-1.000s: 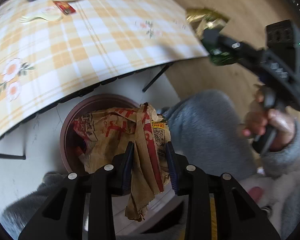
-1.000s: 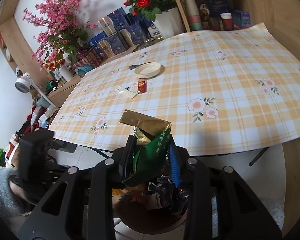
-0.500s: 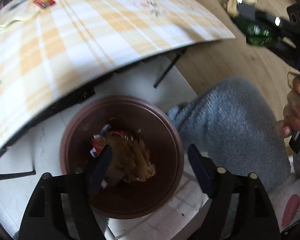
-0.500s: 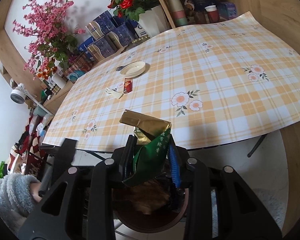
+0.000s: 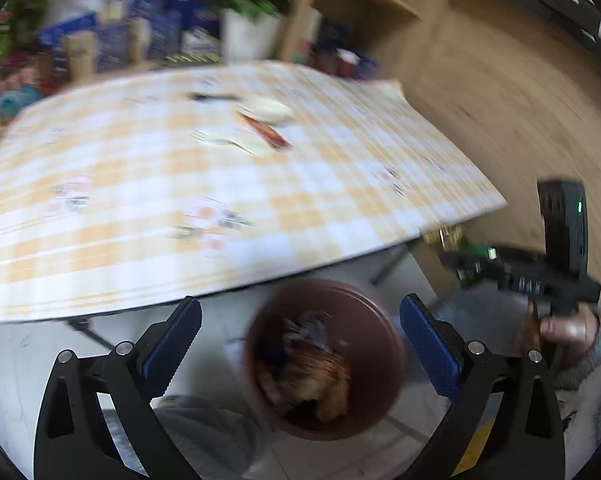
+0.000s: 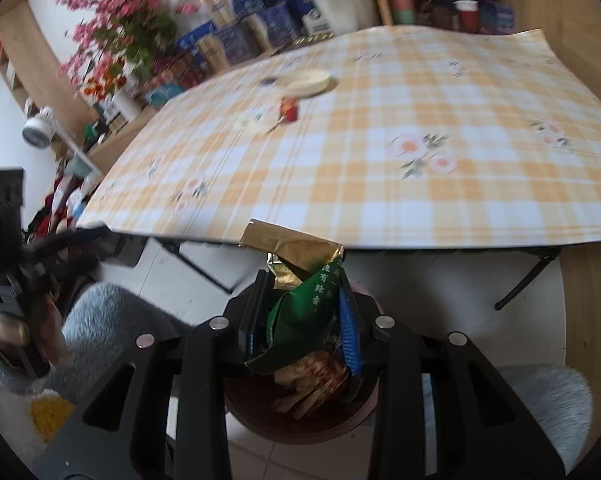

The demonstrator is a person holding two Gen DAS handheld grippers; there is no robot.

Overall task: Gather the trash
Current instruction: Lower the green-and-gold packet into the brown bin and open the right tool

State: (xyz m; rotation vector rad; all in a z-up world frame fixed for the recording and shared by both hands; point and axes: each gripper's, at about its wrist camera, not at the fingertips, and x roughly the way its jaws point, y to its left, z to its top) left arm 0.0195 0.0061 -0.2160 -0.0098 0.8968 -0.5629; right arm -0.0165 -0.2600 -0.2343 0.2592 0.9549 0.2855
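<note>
My left gripper (image 5: 300,308) hangs above the brown round bin (image 5: 374,320), its jaws opening wide with nothing between them. A crumpled brown and red wrapper (image 5: 320,376) lies inside the bin. My right gripper (image 6: 300,292) is shut on a green and gold wrapper (image 6: 306,308) and holds it just over the bin (image 6: 300,428), below the table edge. On the table lie a small red packet (image 6: 289,109), a white scrap (image 6: 256,124) and a pale dish (image 6: 306,80). The left wrist view is blurred.
The checked tablecloth (image 6: 420,184) overhangs the floor near the bin. Black folding table legs (image 6: 524,284) stand behind it. A person's grey fleecy legs (image 6: 112,320) flank the bin. Flowers and boxes (image 6: 240,40) crowd the shelf beyond.
The left gripper let go of the brown wrapper, which dropped into the bin, then opened wide, rose and tipped up towards the table. The right gripper sank towards the bin with its wrapper.
</note>
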